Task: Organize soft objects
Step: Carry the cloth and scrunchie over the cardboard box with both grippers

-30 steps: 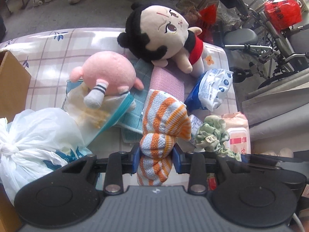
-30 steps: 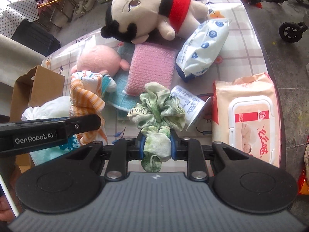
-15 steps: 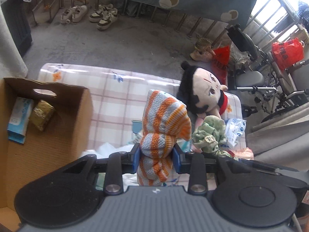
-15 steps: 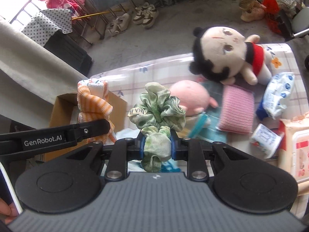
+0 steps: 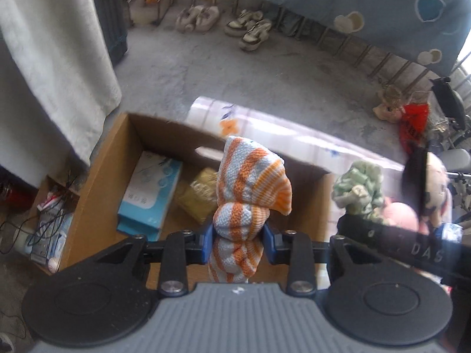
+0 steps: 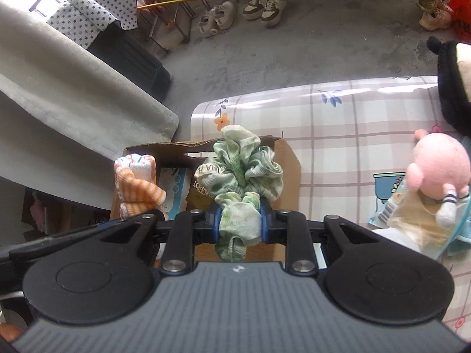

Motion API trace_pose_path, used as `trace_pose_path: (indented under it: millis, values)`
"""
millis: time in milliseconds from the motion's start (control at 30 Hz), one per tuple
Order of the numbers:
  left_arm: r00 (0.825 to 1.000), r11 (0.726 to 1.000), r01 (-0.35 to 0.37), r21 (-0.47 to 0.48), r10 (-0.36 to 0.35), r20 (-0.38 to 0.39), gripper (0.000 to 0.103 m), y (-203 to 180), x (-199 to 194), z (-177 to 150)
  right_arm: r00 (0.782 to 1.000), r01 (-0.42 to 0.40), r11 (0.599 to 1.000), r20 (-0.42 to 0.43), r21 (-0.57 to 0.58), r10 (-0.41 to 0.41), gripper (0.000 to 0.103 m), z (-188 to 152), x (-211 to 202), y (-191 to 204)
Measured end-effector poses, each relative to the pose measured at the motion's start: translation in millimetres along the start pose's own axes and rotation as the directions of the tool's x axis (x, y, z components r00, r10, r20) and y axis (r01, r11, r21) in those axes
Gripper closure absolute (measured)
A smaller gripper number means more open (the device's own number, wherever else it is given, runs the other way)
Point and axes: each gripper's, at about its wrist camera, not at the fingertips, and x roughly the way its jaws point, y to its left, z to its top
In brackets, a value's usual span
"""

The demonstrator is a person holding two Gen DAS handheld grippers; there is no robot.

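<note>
My left gripper (image 5: 239,242) is shut on an orange-and-white striped knitted sock bundle (image 5: 250,188), which hangs over an open cardboard box (image 5: 97,182). My right gripper (image 6: 240,223) is shut on a green ruffled scrunchie (image 6: 244,167), above the same box (image 6: 288,161) at the table's left end. The striped bundle (image 6: 137,188) shows to the left in the right wrist view; the scrunchie (image 5: 357,188) shows to the right in the left wrist view. A pink plush (image 6: 435,164) and a black-haired doll (image 6: 453,79) lie on the checked tablecloth (image 6: 353,117).
Inside the box lie a blue packet (image 5: 150,194) and a yellow-gold pack (image 5: 200,197). A pale curtain (image 5: 53,67) hangs at the left. Shoes (image 5: 250,29) sit on the concrete floor behind. A lower shelf with cables (image 5: 50,220) is left of the box.
Both grippers have swung left from the pile of toys on the table to above the cardboard box, each still gripping its soft item. The box's inside has come into full view.
</note>
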Motion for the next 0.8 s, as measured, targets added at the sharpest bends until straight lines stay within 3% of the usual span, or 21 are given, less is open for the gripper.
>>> trace_pose_path:
  millis: [367,800]
  values:
    - [0.988,0.994,-0.057,-0.094,0.042,-0.148,0.068,81.3,82.5,-5.3,0.984,0.126,0.991,-0.122,-0.048,-0.131,0.079,4.8,111.2,56.4]
    - [0.988,0.986,-0.067,-0.155,0.044,-0.149,0.068,127.4,79.8,-12.9,0.950,0.262,0.965,-0.184,0.030,-0.252,0.079,-4.6,196.5,57.1]
